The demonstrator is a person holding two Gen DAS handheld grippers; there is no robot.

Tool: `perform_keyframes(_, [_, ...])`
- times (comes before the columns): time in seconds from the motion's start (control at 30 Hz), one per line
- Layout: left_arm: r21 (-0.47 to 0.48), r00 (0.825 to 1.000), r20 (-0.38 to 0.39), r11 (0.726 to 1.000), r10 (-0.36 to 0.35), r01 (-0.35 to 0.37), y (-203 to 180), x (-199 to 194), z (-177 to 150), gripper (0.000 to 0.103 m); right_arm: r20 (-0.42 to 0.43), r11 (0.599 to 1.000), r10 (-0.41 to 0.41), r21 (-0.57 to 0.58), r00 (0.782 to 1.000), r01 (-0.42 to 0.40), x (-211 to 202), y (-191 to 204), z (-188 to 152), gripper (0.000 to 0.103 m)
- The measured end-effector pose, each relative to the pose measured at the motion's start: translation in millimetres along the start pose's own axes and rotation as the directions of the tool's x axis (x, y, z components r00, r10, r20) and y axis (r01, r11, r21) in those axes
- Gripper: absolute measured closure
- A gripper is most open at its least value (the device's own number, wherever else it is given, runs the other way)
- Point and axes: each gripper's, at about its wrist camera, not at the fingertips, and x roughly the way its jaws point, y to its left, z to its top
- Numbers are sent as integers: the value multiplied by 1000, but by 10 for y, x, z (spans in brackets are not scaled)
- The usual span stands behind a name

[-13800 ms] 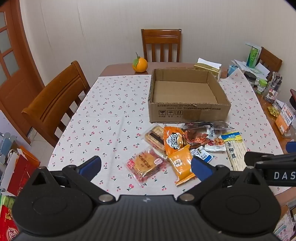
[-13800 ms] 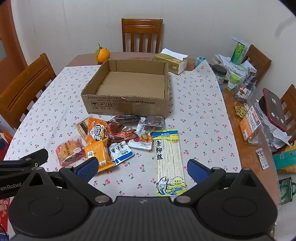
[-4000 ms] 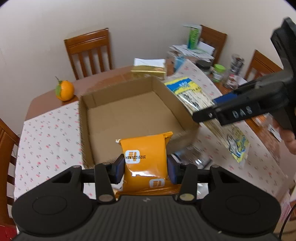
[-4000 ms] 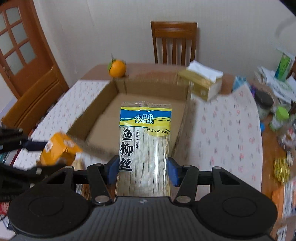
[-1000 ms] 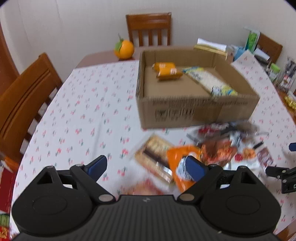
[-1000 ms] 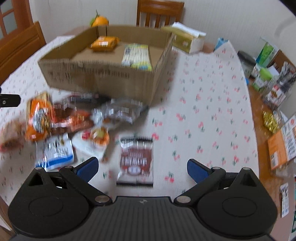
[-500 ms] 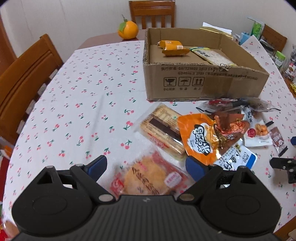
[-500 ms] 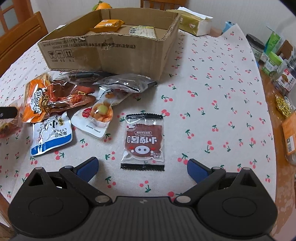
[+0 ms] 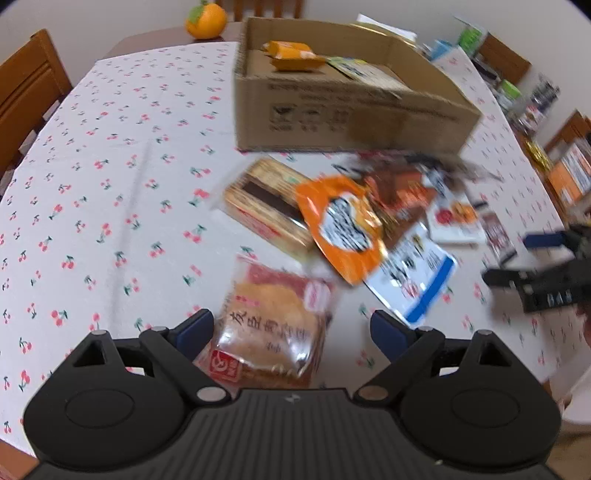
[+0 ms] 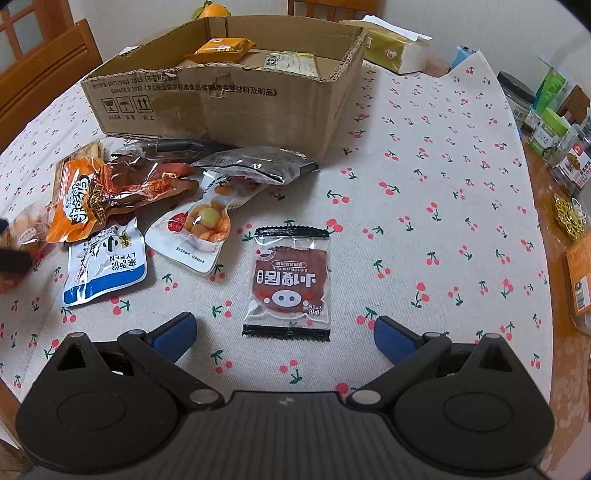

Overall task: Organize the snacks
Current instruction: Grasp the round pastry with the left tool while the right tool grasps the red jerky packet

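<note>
My left gripper [image 9: 291, 326] is open, its fingers on either side of a clear-wrapped round pastry [image 9: 271, 326] on the cherry-print cloth. My right gripper [image 10: 284, 334] is open just short of a small brown pork-jerky packet with a pig face [image 10: 288, 282]. The cardboard box [image 10: 221, 99] stands behind, holding an orange packet [image 10: 223, 46] and the fish-strip pack [image 10: 291, 61]. Several loose snacks lie in front of it: an orange pouch [image 9: 341, 225], a biscuit pack [image 9: 267, 206], a blue-white pouch [image 10: 105, 266].
An orange [image 9: 205, 20] and a tissue box [image 10: 393, 48] sit behind the box. Jars and cartons [image 10: 546, 110] crowd the table's right edge. Wooden chairs [image 9: 26, 88] stand at the left and far sides.
Both grippers have dropped lower and moved forward. The left one now straddles the pastry; the right one is closer to the jerky packet. Both stay open.
</note>
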Motion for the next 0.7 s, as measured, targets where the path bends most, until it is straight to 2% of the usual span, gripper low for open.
perform_keyframes(0.17, [81,998,20,994,66,-68,-124,44,-82,13,16,1000,5,-12,1000,-5,-8,-4,-19,0])
perform_keyframes(0.63, [129,999,5,990,52,-52,-102,127,-77,14,60,1000,-18,19,998,16,86,-68,107,0])
perform_keyframes(0.7, [140,999,5,989,49,-50,-105,125,-69,17,78,1000,-14,17,997,13,84,-67,120,6])
